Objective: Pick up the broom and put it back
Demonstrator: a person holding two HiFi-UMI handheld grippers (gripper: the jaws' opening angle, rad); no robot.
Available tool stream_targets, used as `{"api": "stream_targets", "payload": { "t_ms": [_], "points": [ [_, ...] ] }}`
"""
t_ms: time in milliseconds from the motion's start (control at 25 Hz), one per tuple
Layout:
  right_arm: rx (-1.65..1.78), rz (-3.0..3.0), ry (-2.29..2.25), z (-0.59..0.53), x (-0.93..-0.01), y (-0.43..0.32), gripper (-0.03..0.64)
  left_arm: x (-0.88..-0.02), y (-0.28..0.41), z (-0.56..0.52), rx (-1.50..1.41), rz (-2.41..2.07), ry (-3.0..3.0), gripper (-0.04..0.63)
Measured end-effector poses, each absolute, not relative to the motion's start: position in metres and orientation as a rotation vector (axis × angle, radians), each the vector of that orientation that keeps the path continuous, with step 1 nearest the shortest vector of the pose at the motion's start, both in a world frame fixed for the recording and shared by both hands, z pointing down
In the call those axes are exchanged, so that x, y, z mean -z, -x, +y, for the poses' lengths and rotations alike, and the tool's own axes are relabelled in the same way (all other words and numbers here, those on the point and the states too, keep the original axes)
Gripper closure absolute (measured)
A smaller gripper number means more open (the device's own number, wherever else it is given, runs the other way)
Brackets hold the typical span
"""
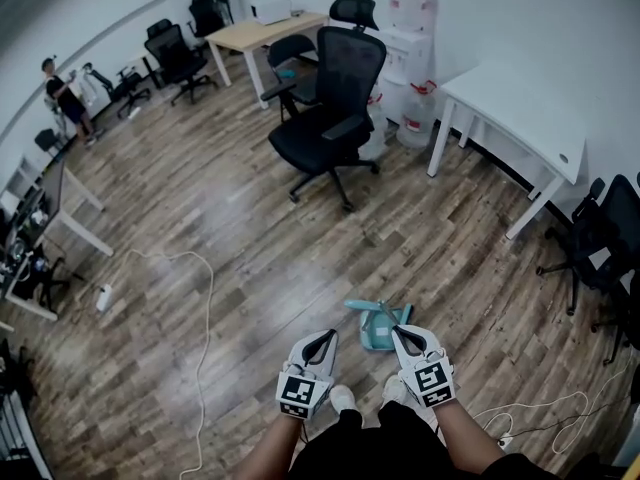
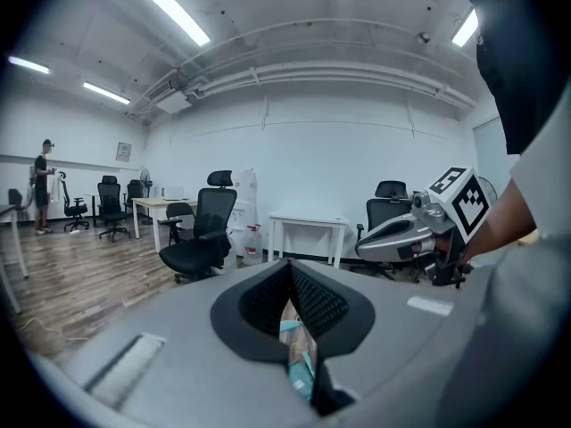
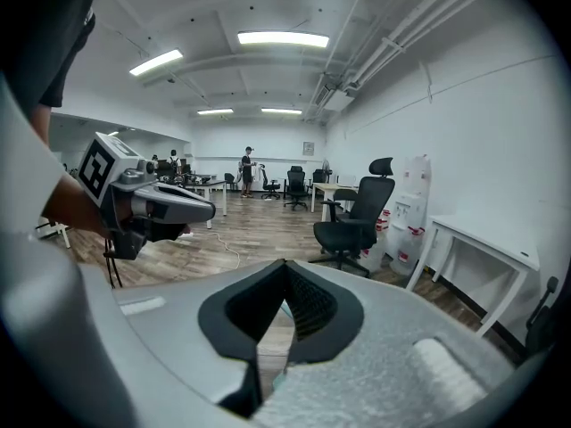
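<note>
Broom [image 1: 377, 328] shows as a small teal piece lying flat on the wood floor [image 1: 230, 218], with a pale strip across it; finer shape is too small to tell. It lies at about one o'clock from the left gripper [image 1: 328, 338], whose jaws are pressed together on nothing. The right gripper [image 1: 399, 333], at three o'clock of the left, is likewise closed and empty. Its tip overlaps the teal edge, but contact cannot be told.

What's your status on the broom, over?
Left gripper and right gripper shut, empty. Broom on floor just ahead, not held. Nothing between; cable off left.
</note>
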State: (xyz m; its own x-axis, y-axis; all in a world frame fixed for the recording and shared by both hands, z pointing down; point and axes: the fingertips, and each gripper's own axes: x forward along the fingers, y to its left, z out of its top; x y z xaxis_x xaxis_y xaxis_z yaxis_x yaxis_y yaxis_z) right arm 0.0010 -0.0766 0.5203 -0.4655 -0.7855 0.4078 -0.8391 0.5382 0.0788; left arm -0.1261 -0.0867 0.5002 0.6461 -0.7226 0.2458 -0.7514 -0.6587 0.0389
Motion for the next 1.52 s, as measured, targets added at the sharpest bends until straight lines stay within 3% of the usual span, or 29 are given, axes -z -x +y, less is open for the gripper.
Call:
{"api": "stream_targets", "payload": {
  "t_ms": [600, 1040, 1520],
  "points": [
    [-0.277, -2.303, -1.192, -0.103, -0.6, -0.025, 0.611, -0.568, 0.104, -0.102, -0.516, -1.262, -2.589, 0.579],
    [-0.295, -2.261, -1.113, -0.131, -0.658, -0.024, 0.469, -0.602, 0.089, -0.113, -0.591, -1.236, -2.546, 0.578],
    [-0.332, -2.302, -1.097, -0.159, -0.681, -0.015, 0.449, -0.632, 0.085, -0.11, -0.591, -1.211, -2.465, 0.578]
  ]
}}
